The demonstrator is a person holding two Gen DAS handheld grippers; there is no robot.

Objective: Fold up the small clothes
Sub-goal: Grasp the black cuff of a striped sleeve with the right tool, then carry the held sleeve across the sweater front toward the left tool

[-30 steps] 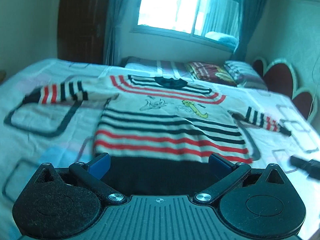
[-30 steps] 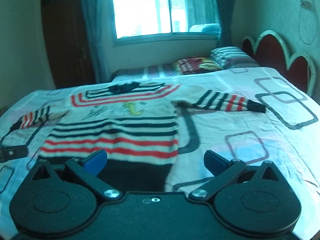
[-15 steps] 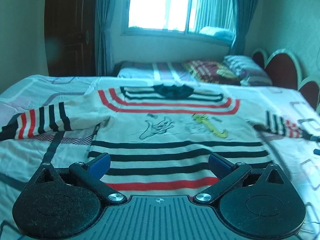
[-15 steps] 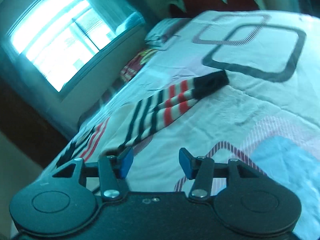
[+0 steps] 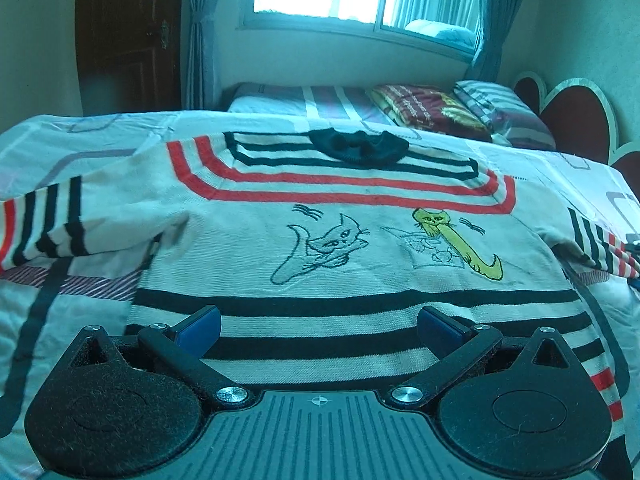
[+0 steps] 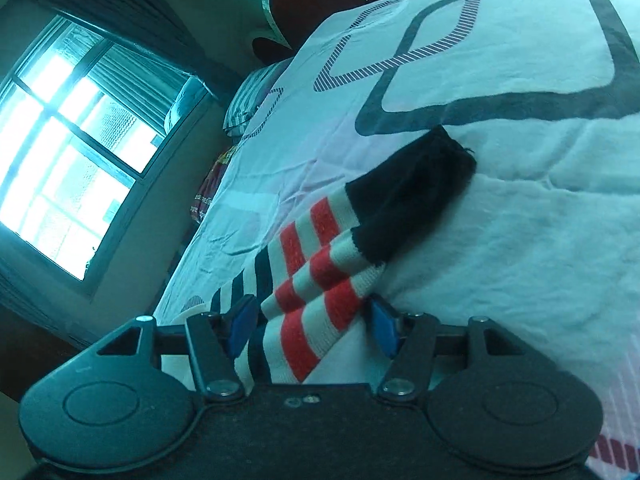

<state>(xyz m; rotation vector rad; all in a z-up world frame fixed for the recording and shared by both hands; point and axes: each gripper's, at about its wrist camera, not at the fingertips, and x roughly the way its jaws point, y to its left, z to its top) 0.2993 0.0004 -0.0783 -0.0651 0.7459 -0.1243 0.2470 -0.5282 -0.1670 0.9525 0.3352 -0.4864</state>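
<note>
Right hand-held gripper (image 6: 310, 326) has neared the sweater sleeve (image 6: 320, 280), jaws half-open astride it.

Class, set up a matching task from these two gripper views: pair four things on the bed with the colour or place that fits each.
Things:
1. knitted sweater collar
2. embroidered cat on the right of the sweater's chest
3. striped sleeve with black cuff
4. patterned bedsheet

Descriptions:
A. yellow
B. between the right gripper fingers
C. black, bunched
D. white with dark rounded squares

Pairs: 1-C, 2-A, 3-B, 4-D

matt ribbed knit sweater (image 5: 340, 248) on smooth cotton bedsheet (image 6: 500, 240).
</note>
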